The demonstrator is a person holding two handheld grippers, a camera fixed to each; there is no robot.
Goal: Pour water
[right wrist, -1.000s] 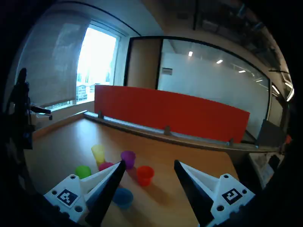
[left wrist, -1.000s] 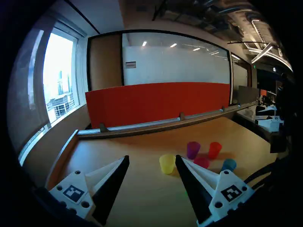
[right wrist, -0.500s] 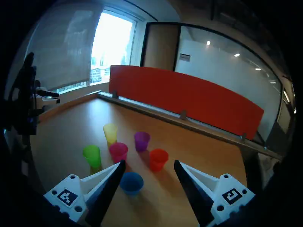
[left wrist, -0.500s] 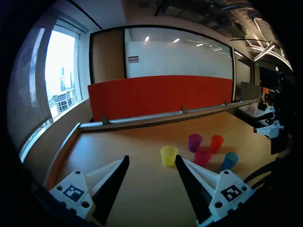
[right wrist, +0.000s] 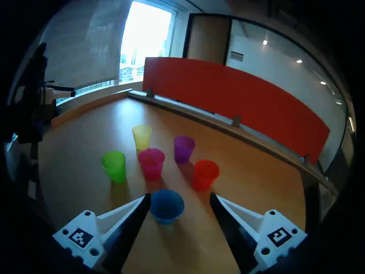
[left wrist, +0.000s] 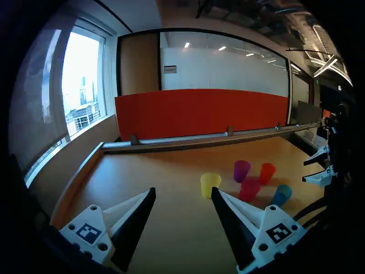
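While neither pinches anything, the left hand-held gripper (left wrist: 182,192) hangs spread, the yellow cup (left wrist: 210,184) beyond one fingertip, away from the worktop (left wrist: 150,169) edges. The right hand-held gripper (right wrist: 179,197), also spread, straddles the blue cup (right wrist: 167,206). I'd centre it, then squeeze gently.

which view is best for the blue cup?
Right gripper view: the blue cup sits close, near centre, with rim and inside visible. Left gripper view has the blue cup small, side-on, far right.
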